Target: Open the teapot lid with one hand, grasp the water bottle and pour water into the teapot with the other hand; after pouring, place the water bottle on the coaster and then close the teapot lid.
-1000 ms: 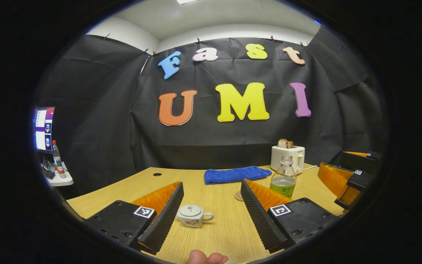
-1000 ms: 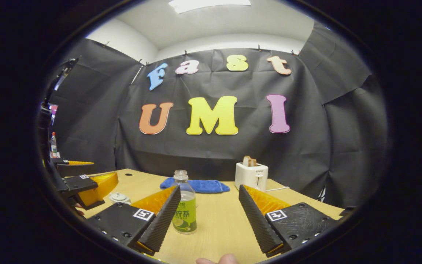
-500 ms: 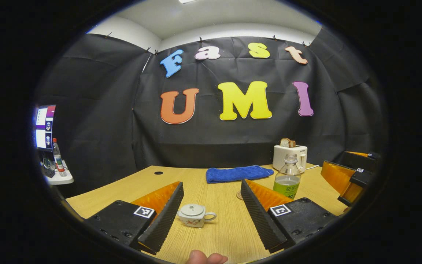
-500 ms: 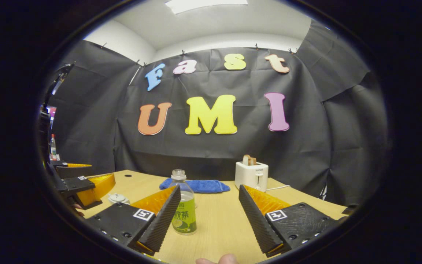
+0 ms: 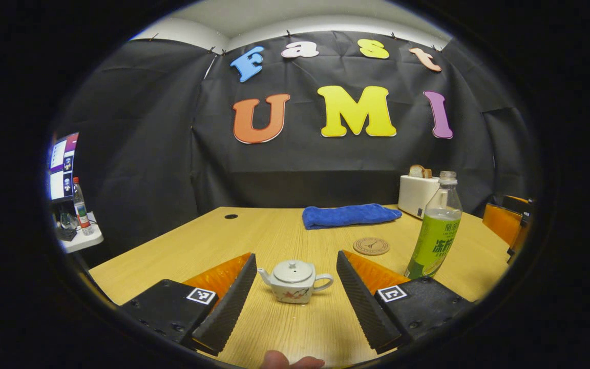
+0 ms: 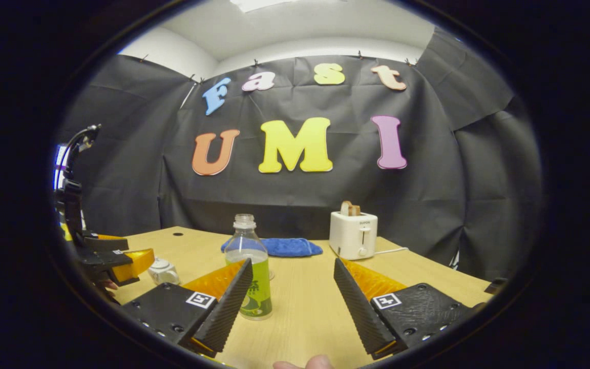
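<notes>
Teapot (image 5: 294,282) sits between the spread left gripper (image 5: 295,294) fingers; right gripper (image 6: 292,300) gapes beside bottle (image 6: 249,269).

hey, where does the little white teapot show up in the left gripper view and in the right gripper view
Left gripper view: the teapot sits low at centre, between the left claw's two fingers, lid on.
Right gripper view: the teapot is low at far left, partly behind the left claw.
Shared landmark: the blue towel at the table's far side.
</notes>
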Tool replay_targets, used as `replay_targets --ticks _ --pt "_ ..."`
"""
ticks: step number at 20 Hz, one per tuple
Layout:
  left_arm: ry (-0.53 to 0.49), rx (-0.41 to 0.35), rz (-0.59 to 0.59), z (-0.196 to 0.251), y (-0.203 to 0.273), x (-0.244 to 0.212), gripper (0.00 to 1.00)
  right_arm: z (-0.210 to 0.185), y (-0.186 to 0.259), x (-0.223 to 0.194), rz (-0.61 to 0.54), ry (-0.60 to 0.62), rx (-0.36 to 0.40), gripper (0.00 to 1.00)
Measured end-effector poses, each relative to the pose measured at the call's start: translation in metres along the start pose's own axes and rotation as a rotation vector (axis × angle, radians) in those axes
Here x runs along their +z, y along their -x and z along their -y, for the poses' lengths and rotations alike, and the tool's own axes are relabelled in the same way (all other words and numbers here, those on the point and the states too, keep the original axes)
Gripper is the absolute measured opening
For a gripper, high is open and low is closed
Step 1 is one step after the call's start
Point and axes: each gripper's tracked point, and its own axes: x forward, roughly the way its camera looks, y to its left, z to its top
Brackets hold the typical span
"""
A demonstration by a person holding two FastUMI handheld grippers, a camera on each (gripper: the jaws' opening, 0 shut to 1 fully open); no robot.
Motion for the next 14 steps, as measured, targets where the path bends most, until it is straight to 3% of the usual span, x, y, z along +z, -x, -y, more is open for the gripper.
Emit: replay_targets --ticks 6,14 --pt "0.009 -0.008 -0.062 -0.001 -0.032 -0.011 0.92 0.014 -0.006 -0.011 -0.026 0.016 -0.017 0.95" --pt "-0.041 0.024 -0.110 -0.007 -0.056 -0.021 0.48 0.029 -0.014 -0.024 -0.066 0.007 -0.040 0.95"
